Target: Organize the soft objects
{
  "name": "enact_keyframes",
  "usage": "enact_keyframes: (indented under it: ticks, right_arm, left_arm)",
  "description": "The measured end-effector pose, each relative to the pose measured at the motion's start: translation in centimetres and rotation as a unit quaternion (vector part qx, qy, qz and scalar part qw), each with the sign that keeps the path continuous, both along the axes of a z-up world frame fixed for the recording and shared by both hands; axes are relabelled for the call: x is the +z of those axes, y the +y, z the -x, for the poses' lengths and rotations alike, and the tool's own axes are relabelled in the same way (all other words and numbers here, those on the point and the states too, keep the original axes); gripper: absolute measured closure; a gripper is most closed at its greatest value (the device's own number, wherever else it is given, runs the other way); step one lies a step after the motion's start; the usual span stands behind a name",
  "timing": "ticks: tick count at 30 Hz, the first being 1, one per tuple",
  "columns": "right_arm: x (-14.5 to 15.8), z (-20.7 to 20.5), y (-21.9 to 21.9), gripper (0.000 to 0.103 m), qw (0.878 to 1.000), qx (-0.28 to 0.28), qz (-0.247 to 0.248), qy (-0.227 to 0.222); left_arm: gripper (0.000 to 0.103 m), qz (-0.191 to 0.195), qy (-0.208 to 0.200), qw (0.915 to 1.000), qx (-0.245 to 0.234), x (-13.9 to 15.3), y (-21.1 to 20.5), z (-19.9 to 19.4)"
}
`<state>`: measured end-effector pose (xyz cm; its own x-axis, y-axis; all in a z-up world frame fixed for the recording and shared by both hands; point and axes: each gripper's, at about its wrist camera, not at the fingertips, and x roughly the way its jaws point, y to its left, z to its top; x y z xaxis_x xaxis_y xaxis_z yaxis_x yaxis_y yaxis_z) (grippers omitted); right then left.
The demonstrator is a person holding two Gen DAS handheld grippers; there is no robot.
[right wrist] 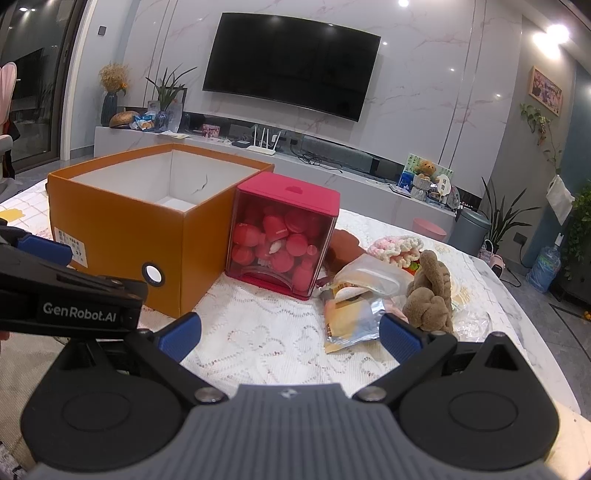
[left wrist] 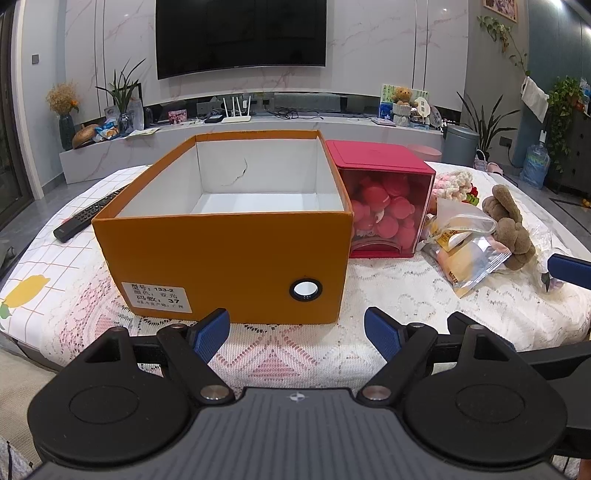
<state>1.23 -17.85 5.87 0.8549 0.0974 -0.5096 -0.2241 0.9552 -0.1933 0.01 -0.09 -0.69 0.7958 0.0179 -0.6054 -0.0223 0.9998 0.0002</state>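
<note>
Nearest to us, the left hand-held gripper hangs low over the lace cloth covering the bench, its blue pads spread wide with nothing between them. To its right, the right hand-held gripper is opened just as wide and also grips nothing; its right pad sits just beside the brown plush toy, though we cannot tell whether the two touch.

Directly ahead of the left hand-held gripper stands the orange shoebox, lid off and empty, its short labelled end facing us and its long axis running away toward the wall. Pressed against its right side is the red box with a clear front, full of pink rounded pieces.

To the right of that lies the pile of soft things: a crinkled snack packet, a clear plastic bag, and the brown plush toy slumped on top, its length running roughly front to back. Behind them lies a pink-and-cream knitted piece.

A black remote control lies at the far left of the bench. Beyond, a television hangs on the marble wall.
</note>
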Motion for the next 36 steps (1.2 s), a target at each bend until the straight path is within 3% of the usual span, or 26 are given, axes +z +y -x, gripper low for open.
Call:
enact_keyframes:
  ticks: [36]
  right_arm:
    - [-0.35,-0.06,0.01,0.003,1.0,0.002,0.009,0.003]
  left_arm:
    - [0.006,-0.006,0.001,1.0,0.001,-0.28,-0.17,0.02]
